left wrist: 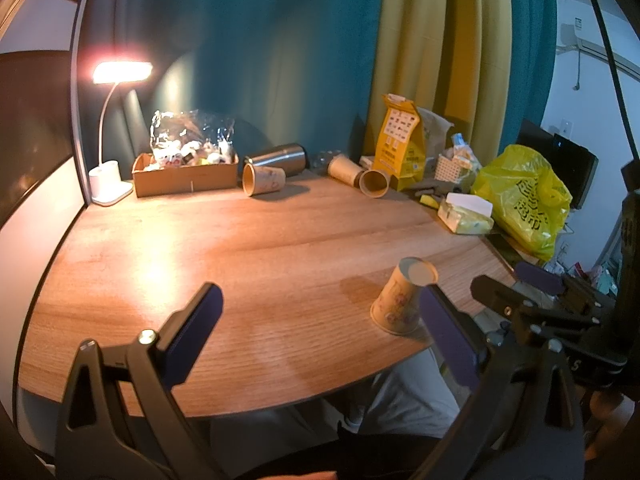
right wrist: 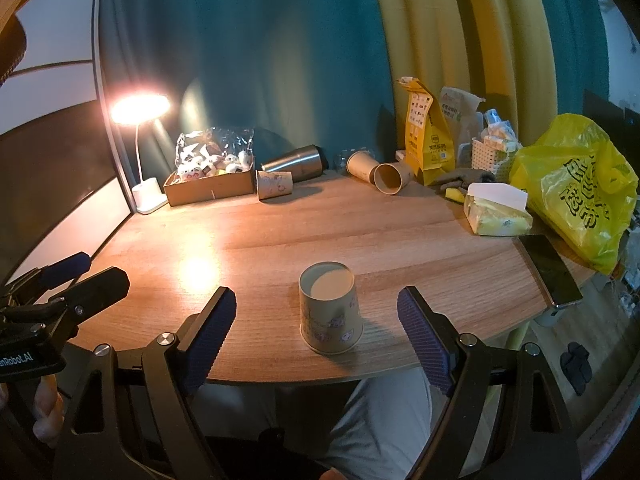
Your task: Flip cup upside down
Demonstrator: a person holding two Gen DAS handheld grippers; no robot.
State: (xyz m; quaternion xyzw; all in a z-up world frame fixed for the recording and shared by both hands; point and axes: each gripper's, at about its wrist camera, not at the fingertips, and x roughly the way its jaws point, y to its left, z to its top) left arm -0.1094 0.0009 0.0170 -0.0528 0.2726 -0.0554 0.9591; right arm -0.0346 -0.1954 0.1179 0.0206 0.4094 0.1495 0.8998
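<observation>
A printed paper cup [right wrist: 330,312] stands upside down, base up, near the front edge of the wooden table [right wrist: 320,228]. It also shows in the left wrist view [left wrist: 402,298], at the right. My right gripper [right wrist: 316,312] is open, its fingers either side of the cup and just short of it, touching nothing. My left gripper [left wrist: 320,312] is open and empty over the table's front; the cup stands just ahead of its right fingertip. The right gripper [left wrist: 516,276] shows at the far right of the left wrist view.
Three more paper cups [right wrist: 274,185] [right wrist: 362,164] [right wrist: 394,178] and a steel tumbler [right wrist: 294,164] lie on their sides at the back. A cardboard box [right wrist: 210,188], lamp [right wrist: 140,110], yellow bags [right wrist: 576,192], tissue pack [right wrist: 498,216] and phone [right wrist: 550,270] line the back and right.
</observation>
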